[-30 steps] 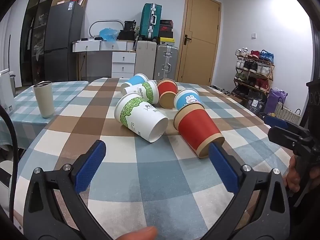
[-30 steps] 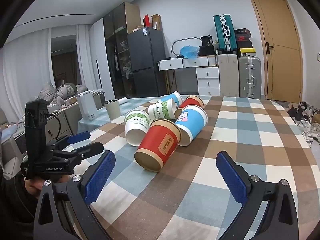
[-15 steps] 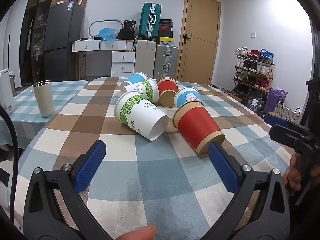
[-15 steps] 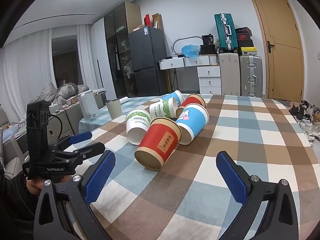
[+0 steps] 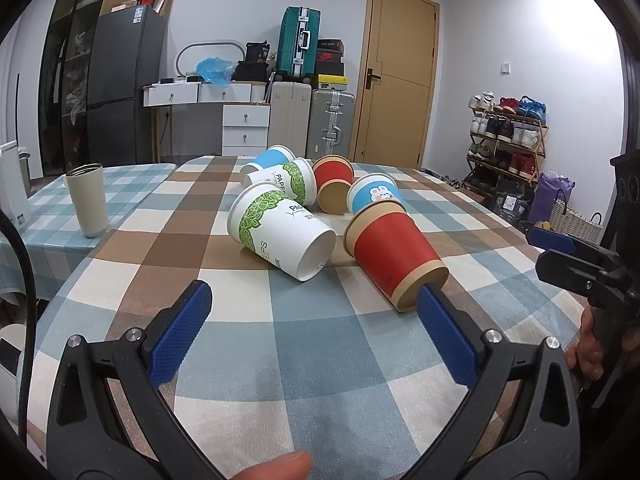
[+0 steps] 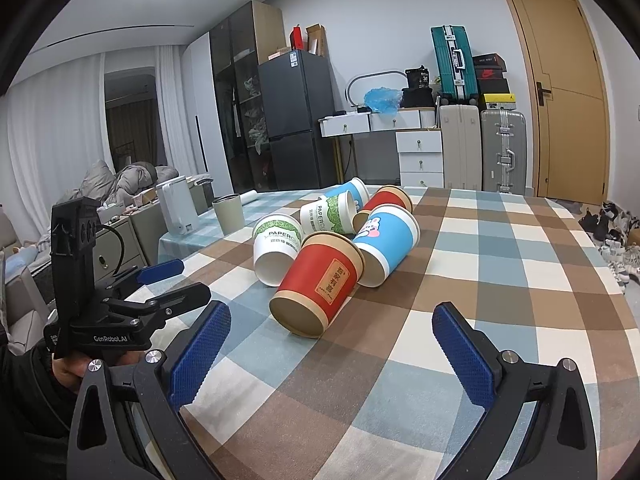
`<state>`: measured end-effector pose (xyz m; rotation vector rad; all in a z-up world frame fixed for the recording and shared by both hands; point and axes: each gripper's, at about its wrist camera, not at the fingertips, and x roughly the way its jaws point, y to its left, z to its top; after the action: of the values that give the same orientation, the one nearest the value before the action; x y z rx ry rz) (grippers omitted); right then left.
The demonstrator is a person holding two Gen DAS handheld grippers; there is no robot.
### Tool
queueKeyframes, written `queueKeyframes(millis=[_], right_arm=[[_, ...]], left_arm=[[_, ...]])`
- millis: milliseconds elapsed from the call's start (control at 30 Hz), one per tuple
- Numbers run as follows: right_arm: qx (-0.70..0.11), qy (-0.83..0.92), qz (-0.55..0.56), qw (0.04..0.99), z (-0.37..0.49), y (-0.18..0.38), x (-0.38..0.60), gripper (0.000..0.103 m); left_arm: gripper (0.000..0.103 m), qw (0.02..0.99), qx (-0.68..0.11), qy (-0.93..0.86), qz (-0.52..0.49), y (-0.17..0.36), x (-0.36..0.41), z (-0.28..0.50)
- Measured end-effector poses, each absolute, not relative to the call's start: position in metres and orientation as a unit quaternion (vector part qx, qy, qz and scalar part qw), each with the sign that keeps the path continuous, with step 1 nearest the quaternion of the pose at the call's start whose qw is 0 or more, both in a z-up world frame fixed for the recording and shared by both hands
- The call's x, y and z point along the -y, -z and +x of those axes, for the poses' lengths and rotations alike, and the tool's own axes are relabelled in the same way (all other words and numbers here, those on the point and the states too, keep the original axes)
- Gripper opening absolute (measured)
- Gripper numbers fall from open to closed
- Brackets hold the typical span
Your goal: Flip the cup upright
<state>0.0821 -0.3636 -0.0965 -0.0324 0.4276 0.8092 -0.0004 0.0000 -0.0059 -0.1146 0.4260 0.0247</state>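
Left wrist view: the nearest red cup (image 5: pixel 394 258) lies on its side on the checked tablecloth (image 5: pixel 320 360), its base turned toward the camera and close to the right blue pad of the left gripper (image 5: pixel 312 308), whose jaws stand wide apart with nothing between them. Just beside it on the left lies a white cup with green leaves (image 5: pixel 280 236), also tipped over, base toward the camera. Behind these two lie a blue rabbit cup (image 5: pixel 374 196), a second red cup (image 5: pixel 334 188), another green-leaf cup (image 5: pixel 286 182) and a blue-banded cup (image 5: pixel 268 160), all on their sides in one cluster. In the right wrist view the red cup (image 6: pixel 318 286) rests against the blue rabbit cup (image 6: pixel 386 244), ahead of the right gripper (image 6: pixel 332 330), whose jaws are likewise spread wide and hold nothing. A beige tumbler (image 5: pixel 88 200) stands upright well apart on a neighbouring table.
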Motion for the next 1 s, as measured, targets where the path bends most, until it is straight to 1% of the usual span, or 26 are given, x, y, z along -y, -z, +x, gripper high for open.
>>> queueKeyframes(millis=[1000], right_arm=[[-0.207,-0.391,-0.019,0.897,0.0826,0.0973,0.3634,0.103]], left_arm=[[0.102,0.976,-0.21,-0.011,-0.057,0.0044,0.0,-0.0006]])
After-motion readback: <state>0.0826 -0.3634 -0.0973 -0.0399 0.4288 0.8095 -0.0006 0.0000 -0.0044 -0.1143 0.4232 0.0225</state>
